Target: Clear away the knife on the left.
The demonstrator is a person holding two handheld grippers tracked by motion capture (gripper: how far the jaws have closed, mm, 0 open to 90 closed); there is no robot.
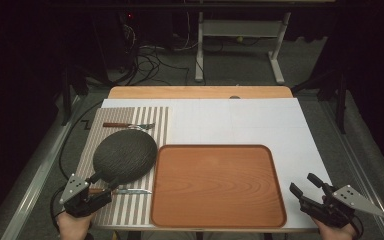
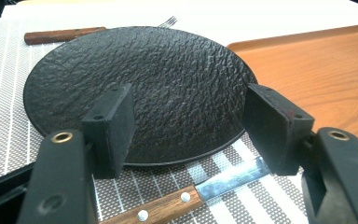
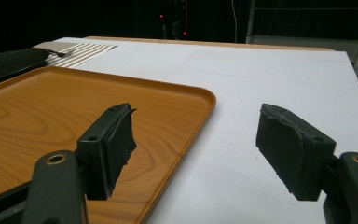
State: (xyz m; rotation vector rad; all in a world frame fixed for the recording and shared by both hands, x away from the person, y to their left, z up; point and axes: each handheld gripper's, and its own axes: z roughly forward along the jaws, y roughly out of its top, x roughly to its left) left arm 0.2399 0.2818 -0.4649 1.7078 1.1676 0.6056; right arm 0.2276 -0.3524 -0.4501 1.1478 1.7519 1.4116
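On the white tabletop [image 1: 260, 120], the black plate [image 1: 125, 156] lies on the striped placemat [image 1: 130, 122] at nine o'clock of the empty wooden tray [image 1: 219, 186]. The left claw [image 1: 103, 188] is spread wide over the knife [image 1: 122, 191] at the plate's near rim; the right claw [image 1: 305, 187] waits released at four o'clock. Nothing looks lifted yet, so all the carrying seems left.

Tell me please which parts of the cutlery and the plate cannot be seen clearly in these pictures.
- Knife, left gripper view: handle end cut off by the bottom edge, blade tip behind the jaw.
- Fork, left gripper view: its middle is hidden behind the plate.
- Plate, right gripper view: cut off by the left edge.
- Fork tines, high view: too small to count.
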